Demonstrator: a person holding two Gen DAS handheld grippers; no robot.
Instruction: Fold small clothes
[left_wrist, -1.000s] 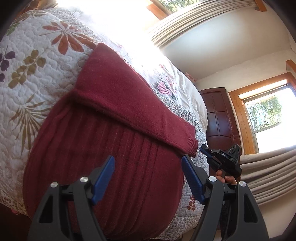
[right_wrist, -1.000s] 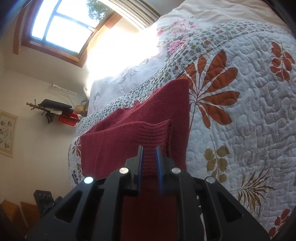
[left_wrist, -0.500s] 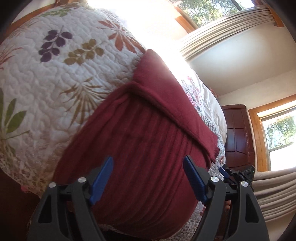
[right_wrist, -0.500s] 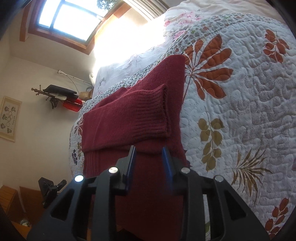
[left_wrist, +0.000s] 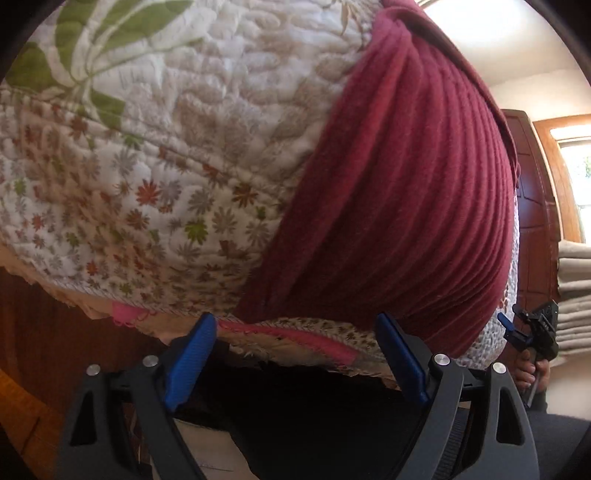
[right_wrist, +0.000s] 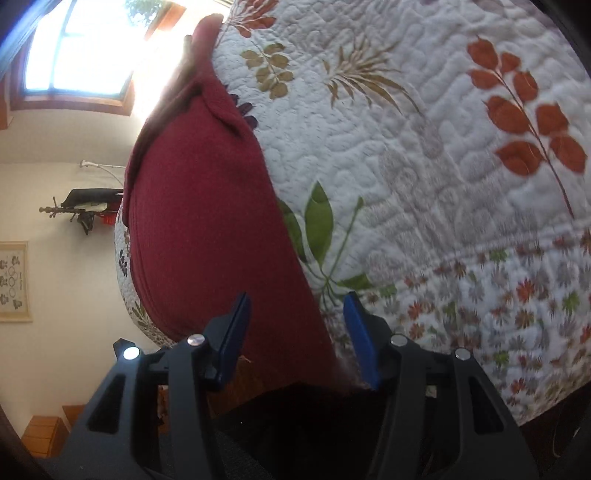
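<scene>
OK | both your grippers gape empty: left gripper (left_wrist: 295, 354), right gripper (right_wrist: 297, 334) | flanking red sweater (left_wrist: 399, 206) hem at quilt (left_wrist: 155, 155) edge, likely staging bottom fold

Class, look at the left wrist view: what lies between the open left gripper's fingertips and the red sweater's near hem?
In the left wrist view, only the quilt's flower-print border and pink edge trim lie between the left gripper and the red sweater.

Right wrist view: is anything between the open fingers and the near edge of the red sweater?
Nothing visible does. The right gripper is open, and the red sweater lies on the floral quilt with its near edge running straight between the fingers. The left gripper is open too, just below the sweater's hem at the bed edge.
</scene>
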